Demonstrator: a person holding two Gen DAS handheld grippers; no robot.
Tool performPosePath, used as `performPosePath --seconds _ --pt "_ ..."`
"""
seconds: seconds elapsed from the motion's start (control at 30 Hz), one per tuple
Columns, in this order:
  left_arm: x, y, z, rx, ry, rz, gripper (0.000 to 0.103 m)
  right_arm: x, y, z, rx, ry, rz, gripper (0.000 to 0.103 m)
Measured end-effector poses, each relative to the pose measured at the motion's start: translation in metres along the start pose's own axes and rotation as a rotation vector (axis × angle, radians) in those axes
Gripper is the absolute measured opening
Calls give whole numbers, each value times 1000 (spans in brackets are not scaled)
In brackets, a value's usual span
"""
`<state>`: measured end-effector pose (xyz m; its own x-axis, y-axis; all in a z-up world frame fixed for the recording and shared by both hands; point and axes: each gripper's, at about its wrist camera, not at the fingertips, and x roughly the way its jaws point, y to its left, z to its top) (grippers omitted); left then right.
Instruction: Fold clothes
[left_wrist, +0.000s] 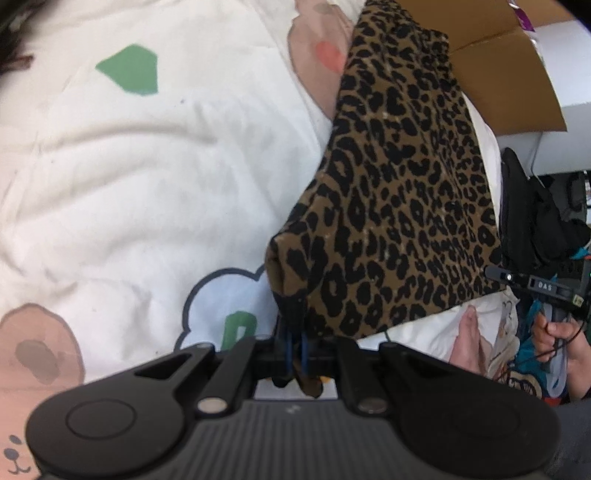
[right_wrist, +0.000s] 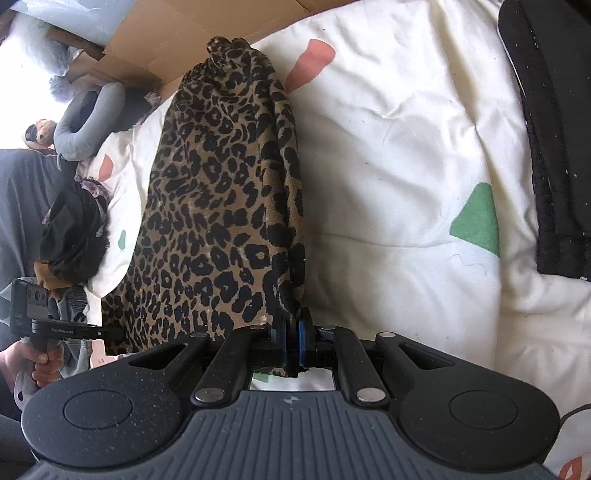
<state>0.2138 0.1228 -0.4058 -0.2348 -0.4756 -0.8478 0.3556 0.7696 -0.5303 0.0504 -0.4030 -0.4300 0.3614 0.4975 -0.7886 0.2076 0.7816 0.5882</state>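
Where cardboard (left_wrist: 506, 85) ends, printed quilt (left_wrist: 147, 166).

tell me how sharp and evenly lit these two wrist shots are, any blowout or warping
Left wrist view: soft blur on the leopard-print garment and duvet, fisheye bending at the edges, dark corners. Right wrist view: sharper print on the garment, window area at upper left blown out white, the black garment at right underexposed, same barrel warp.

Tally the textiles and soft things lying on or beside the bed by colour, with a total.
Leopard-print: 1, the garment held by both grippers
Black: 2, the garment at the right edge and the bundle at the left
Grey: 1, the neck pillow
White printed: 1, the duvet
Total: 5
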Motion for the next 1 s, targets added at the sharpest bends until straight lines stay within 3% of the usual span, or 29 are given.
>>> performPosePath --seconds 0.23,0.33,0.57,0.7,0.73,0.77,0.8,0.9,0.93,1.0 --pt "4 14 -2 5 -47 -34 7 17 -7 5 -26 22 -21 6" --pt "5 15 -4 -2 -63 -38 13 20 -9 7 -23 20 -20 10" --pt "7 24 -8 -21 -84 -98 15 29 -13 12 -15 36 6 23" --pt "9 32 -8 -25 -88 -151 17 31 -21 13 7 45 45 21" --pt "11 34 -8 -30 -89 -169 20 32 -23 13 9 48 54 17" --pt "12 37 -8 -36 -90 -186 22 32 -24 13 12 50 63 5" --pt "13 38 -9 -40 -84 -202 22 32 -24 13 14 51 70 4" --pt "15 41 -10 -53 -65 -250 15 31 -24 12 23 46 79 3" --pt "16 42 -10 -57 -59 -266 7 29 -24 12 26 43 82 3" --pt "13 41 -11 -46 -57 -298 5 26 -23 11 32 37 93 3"
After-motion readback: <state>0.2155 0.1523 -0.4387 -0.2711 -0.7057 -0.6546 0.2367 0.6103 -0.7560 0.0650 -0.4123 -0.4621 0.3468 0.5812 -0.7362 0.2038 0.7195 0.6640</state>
